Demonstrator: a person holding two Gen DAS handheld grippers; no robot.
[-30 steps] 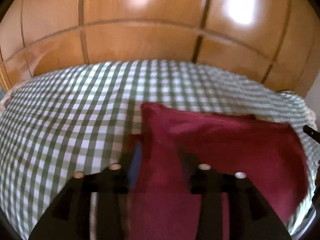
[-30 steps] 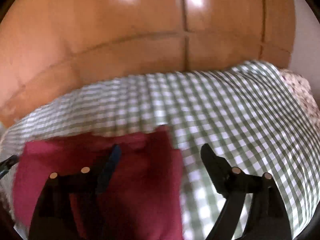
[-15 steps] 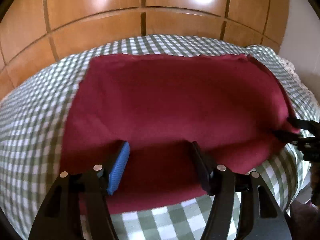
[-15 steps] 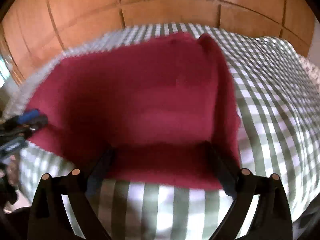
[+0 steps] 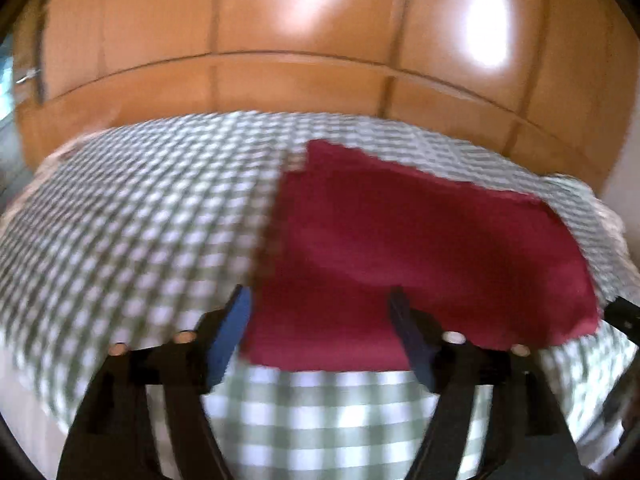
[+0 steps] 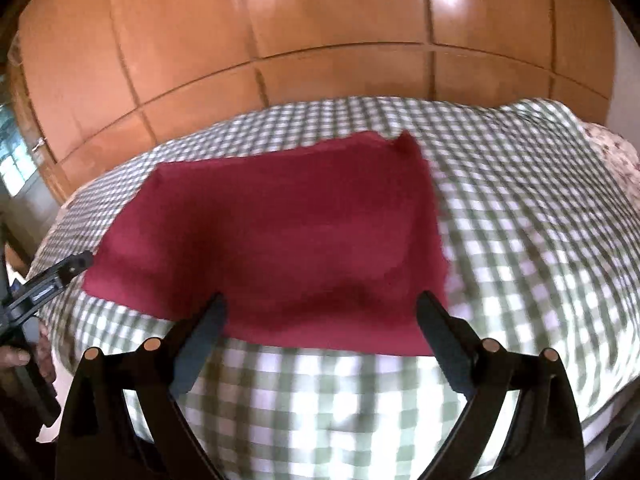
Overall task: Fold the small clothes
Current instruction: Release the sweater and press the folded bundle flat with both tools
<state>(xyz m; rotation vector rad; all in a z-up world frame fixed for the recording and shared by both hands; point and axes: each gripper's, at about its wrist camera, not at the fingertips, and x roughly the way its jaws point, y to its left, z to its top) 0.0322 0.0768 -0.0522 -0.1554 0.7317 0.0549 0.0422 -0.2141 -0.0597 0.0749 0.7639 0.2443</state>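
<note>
We see a dark red cloth [image 6: 276, 236] lying spread and nearly flat on a bed covered by a green and white checked sheet [image 6: 520, 216], with its near hem close to the bed's near edge and orange wooden wardrobe panels [image 6: 280, 32] rising behind the far edge. Both views are blurred, so fine creases are hard to read. We hold the left gripper [image 5: 320, 320] with its jaws spread apart and nothing between them, and the right gripper [image 6: 320, 320] likewise spread wide and empty. In the left view the cloth sits toward the right side of the bed; its near left corner falls in the gap between the jaws, though we cannot tell whether either finger touches it. In the right view the near hem runs across the gap between the two fingers, with the near right corner just beside the right-hand finger. The far right corner is curled up a little (a small peak shows there). We judge the step in hand to be taking the two near corners for a fold toward the far edge. To do it well, we should pinch each corner through one layer only, lift both evenly, and lay hem on hem, smoothing that curled corner.
</note>
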